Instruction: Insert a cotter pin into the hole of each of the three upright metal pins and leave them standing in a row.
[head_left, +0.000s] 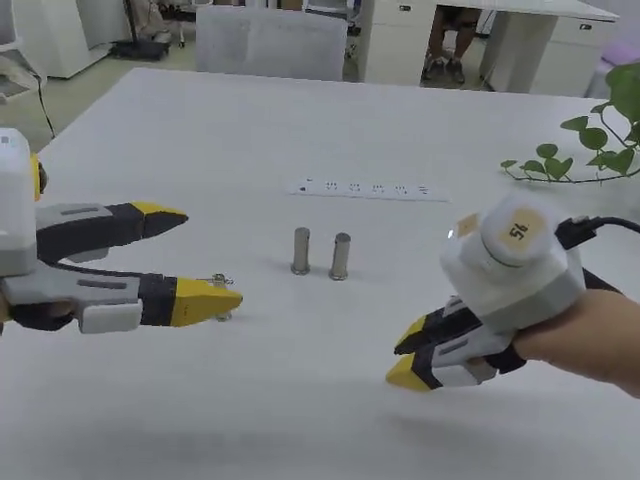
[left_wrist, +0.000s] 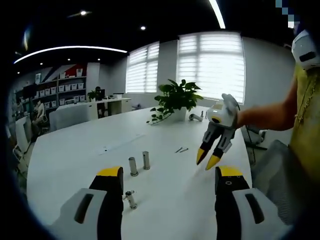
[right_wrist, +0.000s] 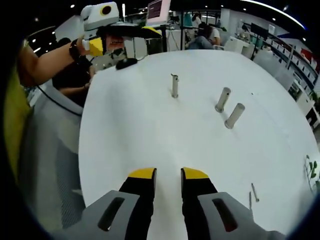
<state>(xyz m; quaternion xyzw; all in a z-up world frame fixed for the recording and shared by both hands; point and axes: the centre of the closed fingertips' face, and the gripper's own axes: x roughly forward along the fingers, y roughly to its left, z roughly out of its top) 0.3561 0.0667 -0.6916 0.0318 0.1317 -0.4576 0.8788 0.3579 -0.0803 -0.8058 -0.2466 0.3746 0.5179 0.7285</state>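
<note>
left gripper (head_left: 212, 257): jaws wide apart, empty, at the left, with the lower tip just beside the finished pin
finished pin (head_left: 220, 288): upright at near left, cotter pin through its top, partly hidden by that jaw tip
bare pins (head_left: 300, 250): two, upright, side by side at centre, to the right of the finished one and farther off
right gripper (head_left: 400, 360): jaws narrow with a small gap, nothing held, low at near right
loose cotter pins (left_wrist: 181, 149): flat on the table (head_left: 300, 410), right of the bare pins, near the right gripper
why: narrow jaws suit thin wire, so a cotter pin is the likely next pick
progress: one of three looks done
</note>
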